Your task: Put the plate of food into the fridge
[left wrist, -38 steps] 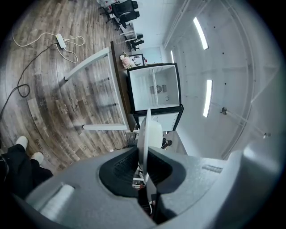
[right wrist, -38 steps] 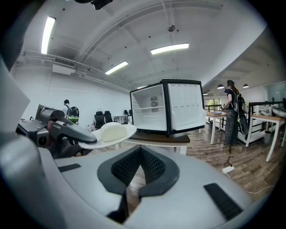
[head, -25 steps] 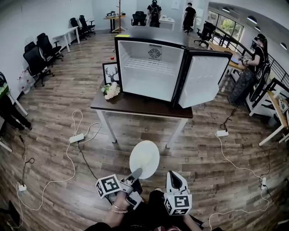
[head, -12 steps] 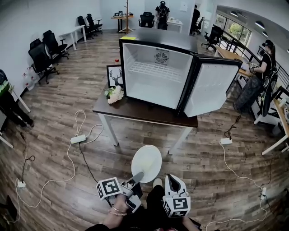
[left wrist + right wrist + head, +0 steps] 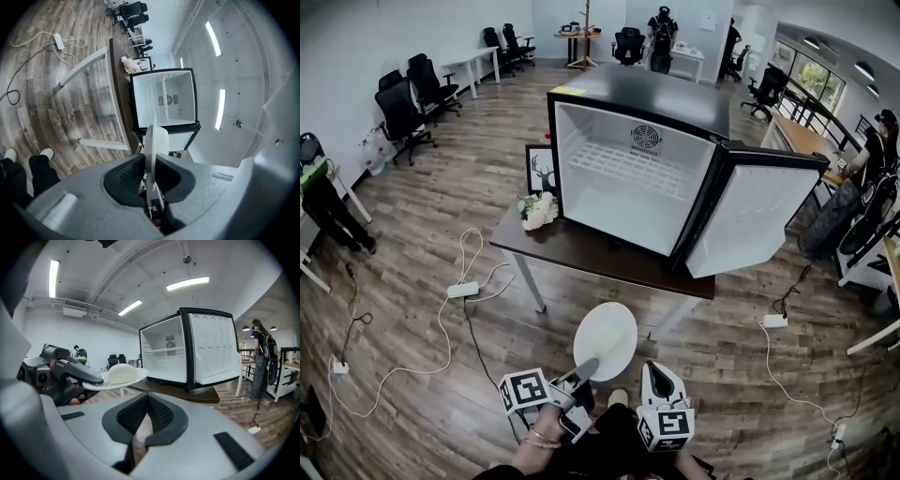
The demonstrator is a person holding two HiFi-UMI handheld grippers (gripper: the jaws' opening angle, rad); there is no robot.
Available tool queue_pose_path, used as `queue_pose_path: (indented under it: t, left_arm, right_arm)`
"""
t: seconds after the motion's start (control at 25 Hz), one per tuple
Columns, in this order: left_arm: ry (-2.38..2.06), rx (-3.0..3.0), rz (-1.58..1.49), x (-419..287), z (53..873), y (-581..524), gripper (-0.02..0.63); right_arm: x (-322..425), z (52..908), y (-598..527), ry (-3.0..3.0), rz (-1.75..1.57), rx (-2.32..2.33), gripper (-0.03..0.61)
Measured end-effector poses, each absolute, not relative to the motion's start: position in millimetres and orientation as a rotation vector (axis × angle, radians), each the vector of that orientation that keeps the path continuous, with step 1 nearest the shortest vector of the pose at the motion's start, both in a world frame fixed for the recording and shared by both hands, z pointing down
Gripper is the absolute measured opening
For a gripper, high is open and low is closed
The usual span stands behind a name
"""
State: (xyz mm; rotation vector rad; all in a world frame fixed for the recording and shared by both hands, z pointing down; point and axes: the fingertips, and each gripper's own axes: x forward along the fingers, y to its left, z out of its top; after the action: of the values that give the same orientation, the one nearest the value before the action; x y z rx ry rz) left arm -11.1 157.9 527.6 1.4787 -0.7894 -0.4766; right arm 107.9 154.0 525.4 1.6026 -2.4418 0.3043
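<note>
Plate (image 5: 605, 339) is hanging in the air over the wood floor (image 5: 441, 197), short of the surface (image 5: 581, 248) and well apart from the fridge (image 5: 628, 159). It is sitting roughly level, with a pale rounded mound of food (image 5: 123, 373) resting near its middle.

Left tongs (image 5: 583, 366) are clamping the plate by its near rim. The left gripper view is showing the rim edge-on between the two pads. Right tongs (image 5: 664, 380) are riding just beside the plate on its right, tips together, nothing between them.

Handling, as a judgement: the plate is looking stiff, smooth and breakable, and light enough for a one-sided hold. Held by one rim only, all its weight is hanging out past the pads, so it is liable to droop or twist. The food is lying loose and could slide if the plate tilts. The rim is the only sensible place to grip, taken deep and kept level.

Beyond: the fridge is standing on the surface with its door (image 5: 759, 220) swung wide to the right, and a wire shelf (image 5: 628, 169) is showing inside. Flowers (image 5: 534, 211) and a framed picture (image 5: 541, 169) are standing at its left.
</note>
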Motion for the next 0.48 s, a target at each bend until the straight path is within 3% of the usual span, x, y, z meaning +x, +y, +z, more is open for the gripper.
queue_pose_path:
  t: [0.48]
  left_arm:
    - [-0.832, 1.436, -0.556, 24, 528, 90, 0.051]
  right_arm:
    - [146, 525, 81, -2.497, 0.288, 1.502, 0.008]
